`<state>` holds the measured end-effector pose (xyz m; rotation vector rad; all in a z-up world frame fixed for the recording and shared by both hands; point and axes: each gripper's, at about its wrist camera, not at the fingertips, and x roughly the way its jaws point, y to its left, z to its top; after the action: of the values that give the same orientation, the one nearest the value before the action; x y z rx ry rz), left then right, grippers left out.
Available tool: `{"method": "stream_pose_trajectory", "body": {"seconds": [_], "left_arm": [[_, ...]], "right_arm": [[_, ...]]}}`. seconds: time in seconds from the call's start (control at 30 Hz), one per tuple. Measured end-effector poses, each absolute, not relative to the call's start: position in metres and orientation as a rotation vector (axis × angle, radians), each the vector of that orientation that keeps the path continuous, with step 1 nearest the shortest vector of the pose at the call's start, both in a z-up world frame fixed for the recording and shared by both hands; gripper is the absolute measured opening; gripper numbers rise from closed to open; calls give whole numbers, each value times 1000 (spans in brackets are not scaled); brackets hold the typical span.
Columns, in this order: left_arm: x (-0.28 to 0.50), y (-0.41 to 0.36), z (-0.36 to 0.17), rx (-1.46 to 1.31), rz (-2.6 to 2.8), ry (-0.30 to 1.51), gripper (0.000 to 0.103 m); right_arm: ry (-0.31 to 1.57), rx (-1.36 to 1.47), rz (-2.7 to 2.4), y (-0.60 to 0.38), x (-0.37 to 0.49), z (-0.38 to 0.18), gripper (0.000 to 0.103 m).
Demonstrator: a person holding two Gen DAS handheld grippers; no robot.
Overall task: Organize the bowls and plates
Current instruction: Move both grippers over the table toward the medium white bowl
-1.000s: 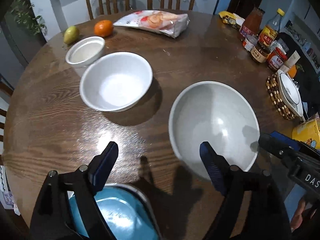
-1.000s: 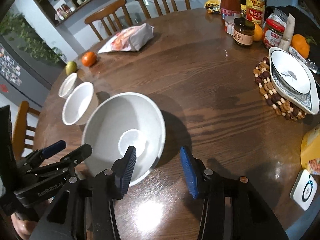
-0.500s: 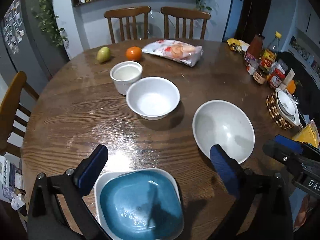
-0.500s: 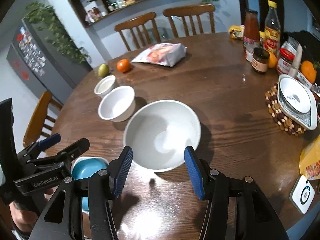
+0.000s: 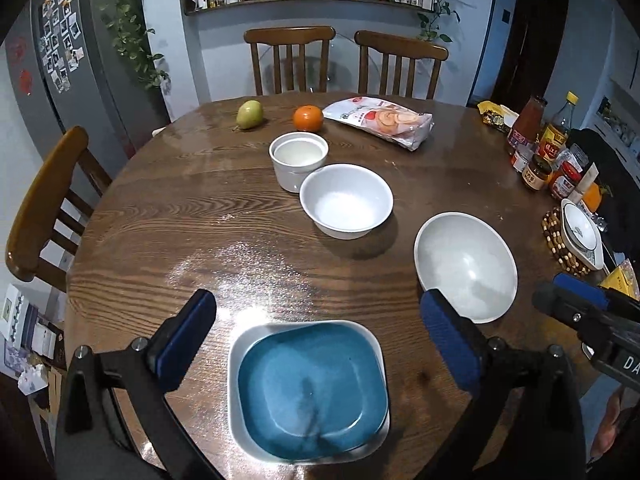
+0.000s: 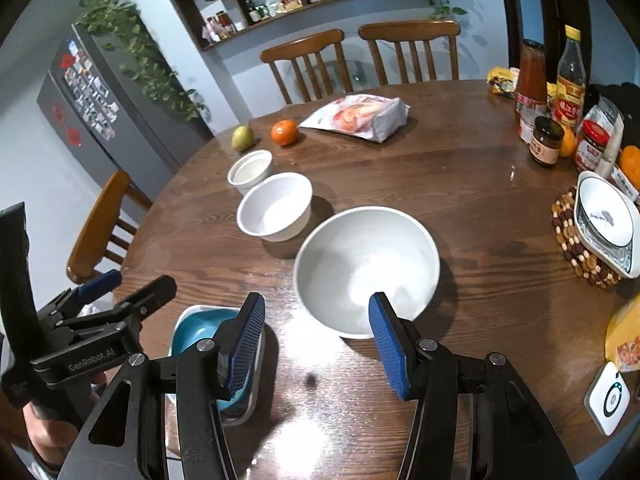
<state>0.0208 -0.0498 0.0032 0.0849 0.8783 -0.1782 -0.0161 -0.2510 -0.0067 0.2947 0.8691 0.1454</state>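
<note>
A blue square dish (image 5: 312, 392) with a white rim lies at the near table edge, just under my left gripper (image 5: 316, 312). That gripper hangs above it, wide open and holding nothing. To the right stands a large pale bowl (image 5: 466, 266). Behind it, toward the left, are a medium white bowl (image 5: 346, 200) and a small white ramekin (image 5: 298, 154). My right gripper (image 6: 318, 312) hovers open above the near rim of the large bowl (image 6: 366, 268), apart from it. The blue dish (image 6: 196, 326) shows partly behind its left finger.
A patterned dish (image 6: 606, 220) rests on a beaded trivet at the right edge, beside bottles and jars (image 6: 544, 140). A pear (image 5: 249, 115), an orange (image 5: 308, 119) and a snack bag (image 5: 380, 120) lie at the back. Wooden chairs ring the round table (image 5: 180, 216).
Both grippers pulled back and rose from the table, so more of the room shows. The left jaws spread wider and the blue dish came fully into view below them.
</note>
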Motion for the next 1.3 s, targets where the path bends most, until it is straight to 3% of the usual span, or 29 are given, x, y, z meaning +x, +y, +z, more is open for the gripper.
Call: {"method": "stream_pose_trajectory", "body": {"seconds": [1.3], "left_arm": [[10, -64, 46, 177, -151, 783, 102]], "right_arm": [[778, 287, 152, -278, -35, 36, 55]]}}
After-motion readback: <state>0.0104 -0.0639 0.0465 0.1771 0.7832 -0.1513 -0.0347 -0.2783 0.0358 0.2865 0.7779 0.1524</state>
